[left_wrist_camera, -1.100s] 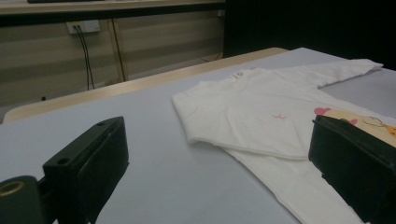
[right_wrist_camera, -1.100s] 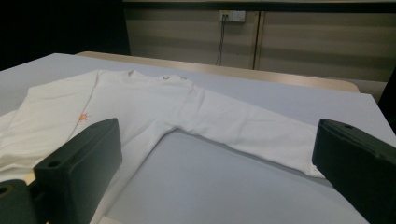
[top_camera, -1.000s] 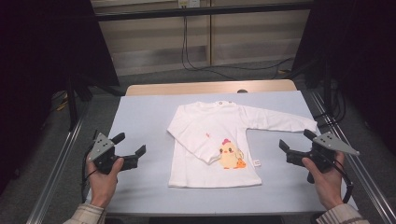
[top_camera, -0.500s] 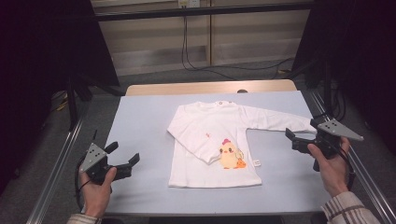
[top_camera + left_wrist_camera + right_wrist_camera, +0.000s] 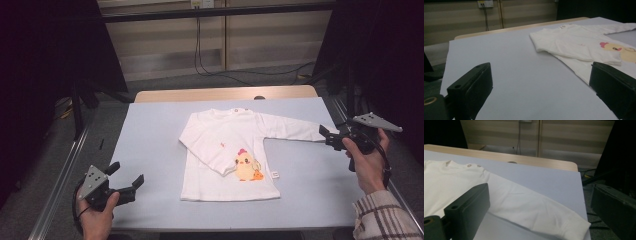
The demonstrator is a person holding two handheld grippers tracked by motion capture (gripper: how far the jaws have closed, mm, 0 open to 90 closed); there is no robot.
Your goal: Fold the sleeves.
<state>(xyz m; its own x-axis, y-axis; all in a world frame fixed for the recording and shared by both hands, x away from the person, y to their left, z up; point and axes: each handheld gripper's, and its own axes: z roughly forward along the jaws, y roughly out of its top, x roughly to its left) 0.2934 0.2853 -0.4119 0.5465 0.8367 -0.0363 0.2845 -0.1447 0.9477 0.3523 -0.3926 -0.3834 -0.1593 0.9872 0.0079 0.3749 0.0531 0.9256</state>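
Pale blue sheeting covers the bench [image 5: 150, 130], with dark curtains on both sides, and the little white shirt [image 5: 227, 150] lies flat in the middle of it, chick print up, one sleeve folded across the chest and the other sleeve [image 5: 295, 132] stretched out toward my right. My right hand-held gripper [image 5: 331, 138] sits just at that cuff [image 5: 576, 226] with its jaws spread wide, gripping nothing; my left hand-held gripper [image 5: 126, 179] hangs near the bench's near left corner, likewise released and well apart from the shirt. I judge the risk to be a shallow bite: if I close on the cuff from this low angle I may catch just the top layer, or push the sleeve into a ridge instead of lifting it. Dragging it afterwards could also pull the whole shirt askew, since my left is too far off to pin the hem. Compared with a second ago, my right has moved up from beside the hem to the sleeve end, and my left has dropped back toward me and outward
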